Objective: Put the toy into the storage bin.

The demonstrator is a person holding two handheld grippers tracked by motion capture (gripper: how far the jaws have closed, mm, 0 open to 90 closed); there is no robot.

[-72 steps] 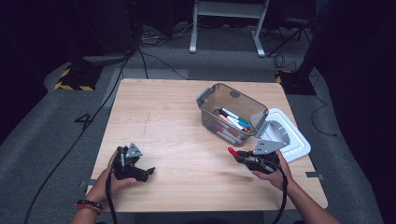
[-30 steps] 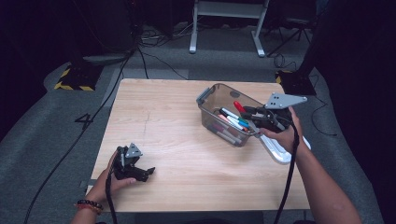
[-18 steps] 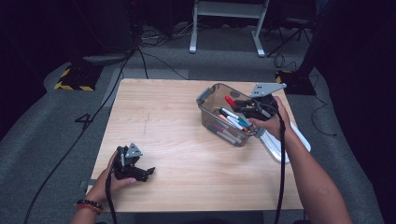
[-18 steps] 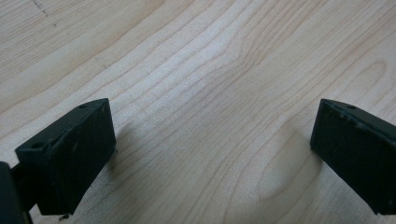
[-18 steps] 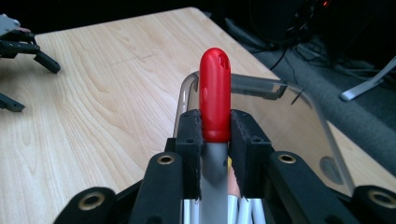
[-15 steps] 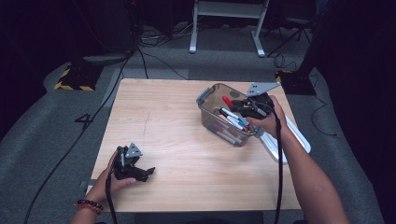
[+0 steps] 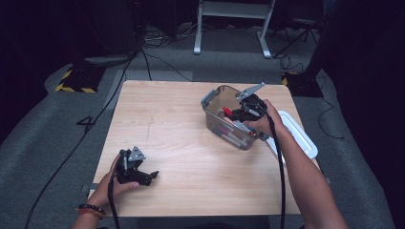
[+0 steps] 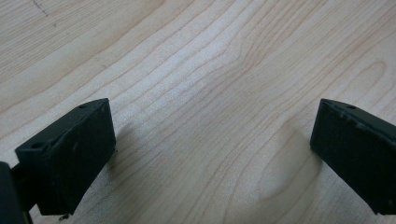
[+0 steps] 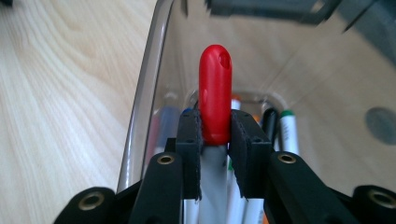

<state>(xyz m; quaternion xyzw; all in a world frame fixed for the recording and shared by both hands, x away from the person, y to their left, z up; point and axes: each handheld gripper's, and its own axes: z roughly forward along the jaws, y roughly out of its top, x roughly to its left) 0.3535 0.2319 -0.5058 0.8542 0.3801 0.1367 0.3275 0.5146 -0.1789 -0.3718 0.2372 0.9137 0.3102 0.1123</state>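
Over the clear plastic bin (image 7: 228, 119) at the right of the wooden counter (image 7: 191, 143), the right hand-held gripper (image 7: 232, 113) pinches a red-capped marker (image 9: 215, 100) between its jaws, the cap poking out past them above the bin's interior. Other markers (image 9: 288, 130) lie in the bin beneath, with green, orange and black caps among them. A white lid (image 7: 301, 138) rests on the counter just beyond the bin, partly behind the person's right forearm. Near the front left corner, the left hand-held gripper (image 7: 143, 175) sits low over bare wood, its jaws spread wide and holding nothing.
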